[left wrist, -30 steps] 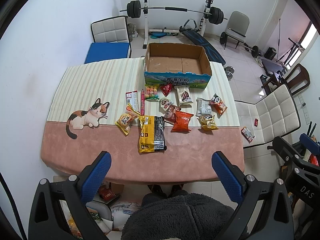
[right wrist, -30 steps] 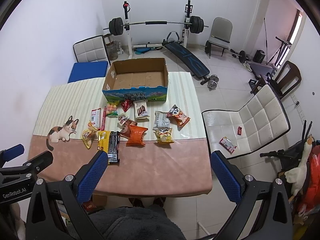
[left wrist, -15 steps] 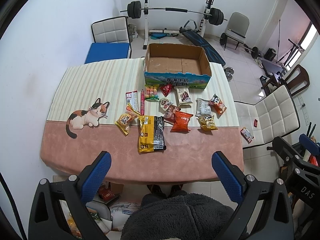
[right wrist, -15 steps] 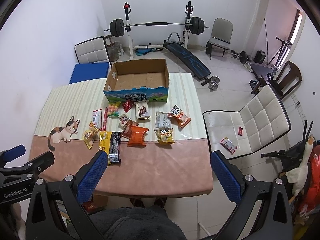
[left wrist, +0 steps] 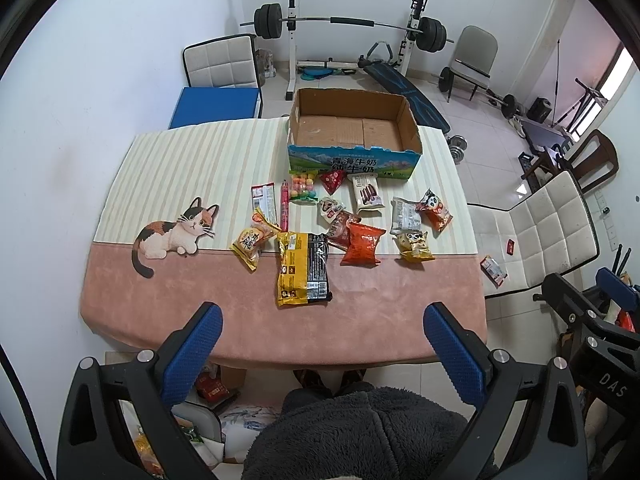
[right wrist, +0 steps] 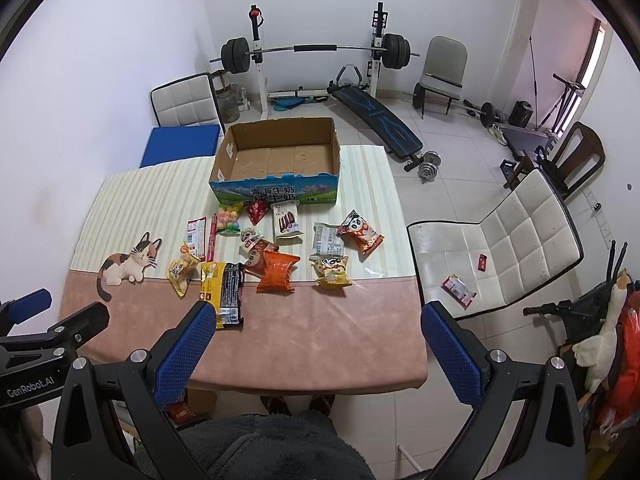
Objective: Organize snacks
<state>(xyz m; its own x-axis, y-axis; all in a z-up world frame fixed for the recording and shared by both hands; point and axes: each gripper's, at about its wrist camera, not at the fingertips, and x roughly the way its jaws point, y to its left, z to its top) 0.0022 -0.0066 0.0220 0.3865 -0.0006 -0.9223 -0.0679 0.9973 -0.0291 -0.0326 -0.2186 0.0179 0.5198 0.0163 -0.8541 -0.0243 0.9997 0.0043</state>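
Note:
Several snack packets lie scattered mid-table: a yellow-black bag (left wrist: 303,274) (right wrist: 222,291), an orange bag (left wrist: 361,244) (right wrist: 277,271), panda packets (left wrist: 436,210) (right wrist: 360,232) and a candy pack (left wrist: 303,187). Behind them stands an open cardboard box (left wrist: 352,162) (right wrist: 276,194) with nothing inside. My left gripper (left wrist: 320,344) hovers open above the table's near edge, holding nothing. My right gripper (right wrist: 316,344) is likewise open and holding nothing, high over the near right part of the table. Both are well short of the snacks.
The table (left wrist: 200,292) carries a cloth with a cat picture (left wrist: 172,232). A white chair (right wrist: 500,248) with two small packets stands to the right. A blue-seated chair, a barbell rack (right wrist: 316,48) and a bench lie behind. A person's fleece-covered body fills the bottom edge.
Both views have shifted very slightly; the grippers stay open and the snacks have not moved.

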